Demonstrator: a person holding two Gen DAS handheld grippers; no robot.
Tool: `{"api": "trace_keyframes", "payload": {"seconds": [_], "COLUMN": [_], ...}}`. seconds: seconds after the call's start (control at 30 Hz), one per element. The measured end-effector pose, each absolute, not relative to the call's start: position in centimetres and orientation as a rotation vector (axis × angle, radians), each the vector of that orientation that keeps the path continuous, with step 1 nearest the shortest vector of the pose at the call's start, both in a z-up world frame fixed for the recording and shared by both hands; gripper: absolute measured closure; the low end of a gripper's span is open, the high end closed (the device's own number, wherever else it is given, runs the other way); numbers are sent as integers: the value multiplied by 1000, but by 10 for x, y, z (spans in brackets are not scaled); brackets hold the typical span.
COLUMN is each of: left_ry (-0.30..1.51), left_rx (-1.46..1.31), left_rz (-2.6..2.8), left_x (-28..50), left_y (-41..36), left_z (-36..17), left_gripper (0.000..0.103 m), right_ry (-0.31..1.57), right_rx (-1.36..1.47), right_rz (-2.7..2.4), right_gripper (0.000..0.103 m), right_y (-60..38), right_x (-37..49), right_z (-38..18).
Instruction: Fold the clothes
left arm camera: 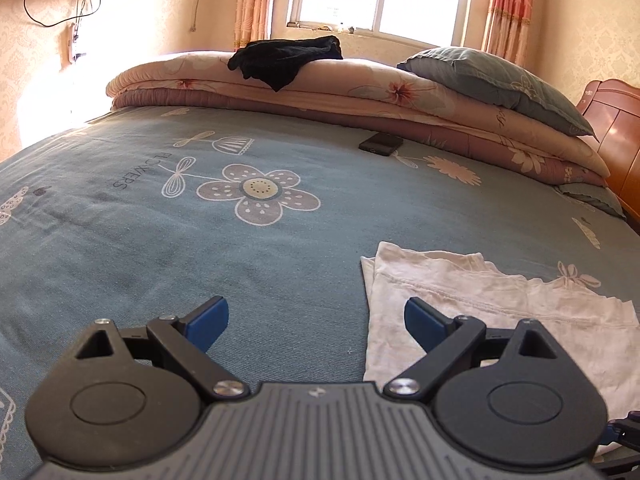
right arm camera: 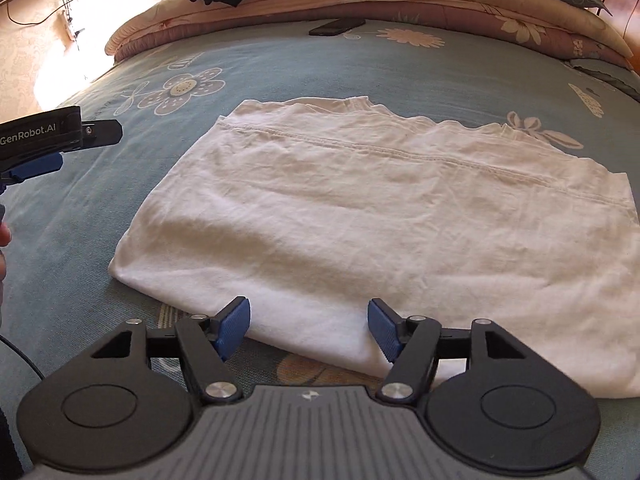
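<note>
White garment (right arm camera: 360, 216): lies flat on the bed (left arm camera: 160, 248), doubled over; a stitched hem runs across its upper layer, and further layers peek out along the far edge. The near edge is a soft rounded fold.
Right tool (right arm camera: 309, 326): released, jaws wide apart, low over the garment's near folded edge; the white cloth shows between the blue pads (right arm camera: 234, 326) but is not pinched.
Left tool (left arm camera: 316, 326): released, jaws wide apart, over the bare bed sheet just left of the garment's left edge; holding nothing.
Stage: the garment lies as a rough rectangle; this would suit either a fold halfway made or a finished one just let go. I cannot tell which.
Handling note: if another fold follows, both layers of an edge should be taken together, each tool at its own corner, lifted evenly, so the hem line stays straight and the wrinkles do not get trapped.
Risk: thin cloth; a pinch may catch the top layer only, or the bed sheet with it.
Dark garment (left arm camera: 286, 58): crumpled on the stacked quilts (left arm camera: 400, 96), well apart.
Phone (left arm camera: 381, 144): on the bed near the quilts.
</note>
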State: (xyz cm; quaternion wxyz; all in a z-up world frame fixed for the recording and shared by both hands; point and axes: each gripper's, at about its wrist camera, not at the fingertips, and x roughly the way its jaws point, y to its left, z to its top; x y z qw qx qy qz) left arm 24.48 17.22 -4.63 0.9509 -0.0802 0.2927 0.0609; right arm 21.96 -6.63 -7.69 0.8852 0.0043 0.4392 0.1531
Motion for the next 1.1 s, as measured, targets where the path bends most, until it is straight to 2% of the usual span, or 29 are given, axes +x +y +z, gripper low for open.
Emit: {"api": "trace_keyframes", "payload": {"seconds": [0.2,0.7,0.77,0.9,1.1], "left_ry": [589,648,636,595,508], "left_rx": [-113,26,46,85,88], "left_rz": [62,-115,-160,-226,-244], "left_x": [244,244,238,222,201], "left_y": [148,65,51,25,9], "left_z": [-42,-47,-44,-36,-21], "left_gripper": [7,7,7,7,7], "right_ry": [875,823,803,736,689], "right_rx": [-46,-60,-66,-82,-69], "right_rz": [285,81,49,-15,-29], "right_gripper": [21,12,11,0,0], "right_y": [-68,-129,-138,-159,-191], "right_x": [205,169,158,129,103], "right_z": [-64,-33,-23,-3,-1]}}
